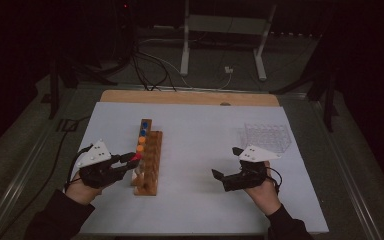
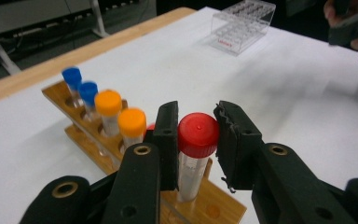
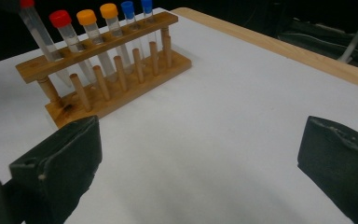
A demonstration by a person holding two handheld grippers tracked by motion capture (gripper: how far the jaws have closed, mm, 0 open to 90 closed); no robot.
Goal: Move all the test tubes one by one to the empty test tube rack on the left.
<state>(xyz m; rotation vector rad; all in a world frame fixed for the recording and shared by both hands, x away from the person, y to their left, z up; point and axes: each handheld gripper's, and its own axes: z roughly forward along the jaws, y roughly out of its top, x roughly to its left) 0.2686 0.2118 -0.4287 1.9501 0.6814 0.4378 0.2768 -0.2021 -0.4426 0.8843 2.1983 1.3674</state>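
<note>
Seating a tube in the wooden rack (image 1: 147, 162): between its closed jaws our left gripper (image 2: 196, 135) clamps the red-capped tube (image 2: 195, 154), tilted into the rack's near end hole. Next we judge it needs straightening, then release. Our right gripper (image 3: 198, 154) gapes empty; its view reveals the tilt.

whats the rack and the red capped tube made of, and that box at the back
Rack: looks like unpainted wood, with visible grain and dowel pegs.
Red-capped tube: clear body, likely plastic, possibly glass; the cap is matte plastic with a moulding dot.
Box: see-through and glossy, probably acrylic.
</note>
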